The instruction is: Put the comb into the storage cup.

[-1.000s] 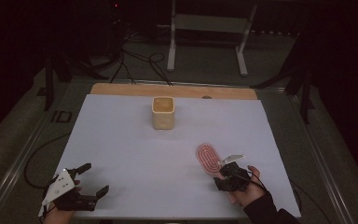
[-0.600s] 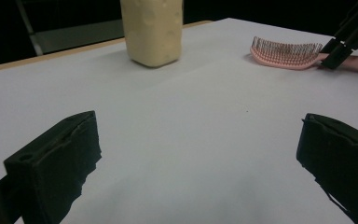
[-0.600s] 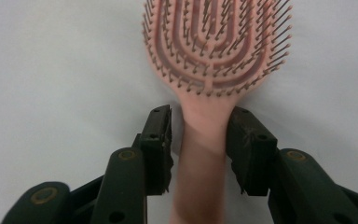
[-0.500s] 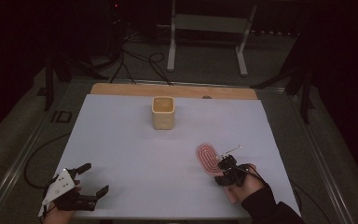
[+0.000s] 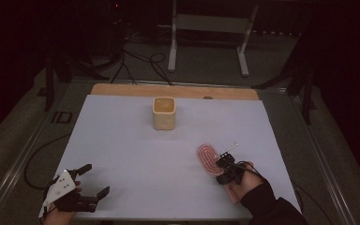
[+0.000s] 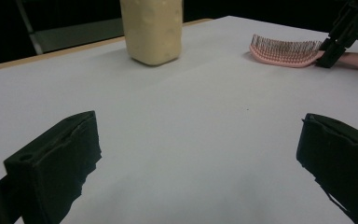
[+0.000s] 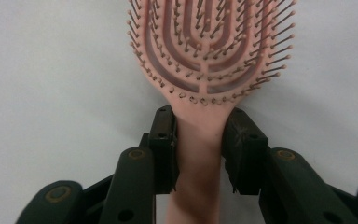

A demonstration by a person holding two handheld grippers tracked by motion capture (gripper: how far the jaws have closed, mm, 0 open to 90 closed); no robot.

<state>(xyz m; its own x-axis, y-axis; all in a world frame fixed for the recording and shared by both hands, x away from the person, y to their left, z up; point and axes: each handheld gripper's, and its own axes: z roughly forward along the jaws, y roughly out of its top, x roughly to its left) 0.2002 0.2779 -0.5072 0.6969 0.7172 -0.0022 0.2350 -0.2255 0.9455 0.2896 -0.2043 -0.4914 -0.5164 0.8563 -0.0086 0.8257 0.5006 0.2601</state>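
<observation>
- since the earlier frames our right gripper [image 5: 226, 167] has crept a little toward the handle of the pink hairbrush [image 5: 208, 158], and its jaws have just been closing with that handle between them; our left gripper [image 5: 89, 180] has kept its place.
- we work on a white bench [image 5: 136, 150], lit against a dark room, with a strip of bare wood along its far edge.
- a cream-coloured cup [image 5: 164, 113] stands upright near the far middle of the bench, well apart from both grippers.
- our left gripper rests at the near left corner of the bench, its jaws spread wide with nothing but bare bench between them in the left gripper view.
- our right gripper sits at the near right of the bench, and in the right gripper view its jaws [image 7: 200, 149] stand narrow on either side of the brush handle, the pads against its sides.
- the hairbrush [image 7: 209, 56] lies flat on the bench on the right side, bristles up, its oval head pointing away from us and its handle toward our right hand; in the left gripper view it [image 6: 284, 52] lies to the right of the cup [image 6: 153, 30].
</observation>
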